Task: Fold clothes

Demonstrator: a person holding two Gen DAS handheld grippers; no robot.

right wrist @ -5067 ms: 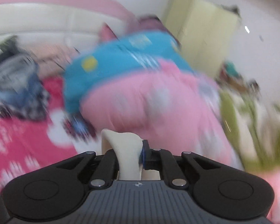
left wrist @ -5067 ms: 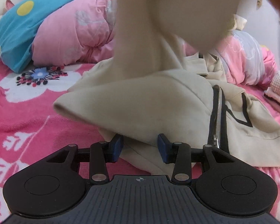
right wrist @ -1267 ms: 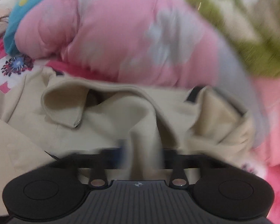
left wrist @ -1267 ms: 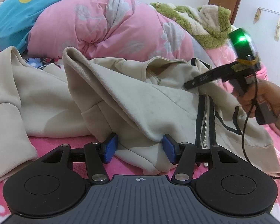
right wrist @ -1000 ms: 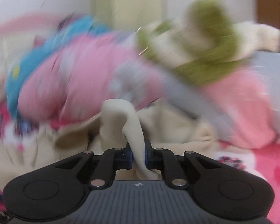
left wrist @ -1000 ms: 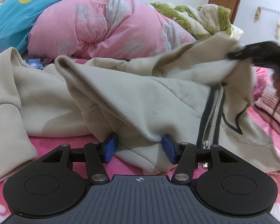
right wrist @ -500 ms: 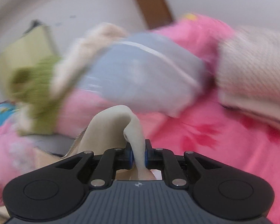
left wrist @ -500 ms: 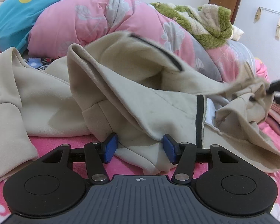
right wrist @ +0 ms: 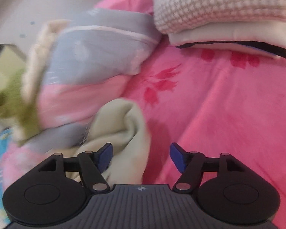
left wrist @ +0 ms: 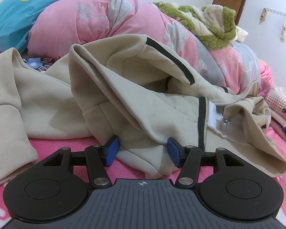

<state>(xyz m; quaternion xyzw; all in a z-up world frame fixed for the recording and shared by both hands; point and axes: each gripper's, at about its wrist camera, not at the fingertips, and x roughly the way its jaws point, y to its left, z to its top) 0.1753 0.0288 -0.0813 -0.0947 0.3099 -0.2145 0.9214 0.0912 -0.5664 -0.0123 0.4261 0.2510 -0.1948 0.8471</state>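
The beige jacket is seen heaped on the pink bedsheet, its zipper exposed. A thick lower fold is bracketed by the left gripper; whether it is pinched cannot be told. The right gripper has just been opened, jaws spread, an edge of cloth lying loose between them. Behind the jacket a pink quilt is piled; folded knitwear lies beyond.

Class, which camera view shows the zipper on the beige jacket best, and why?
The left wrist view: the zipper runs sharp beside a black strip on the jacket. The right wrist view shows only a blurred fold of beige cloth, no zipper.
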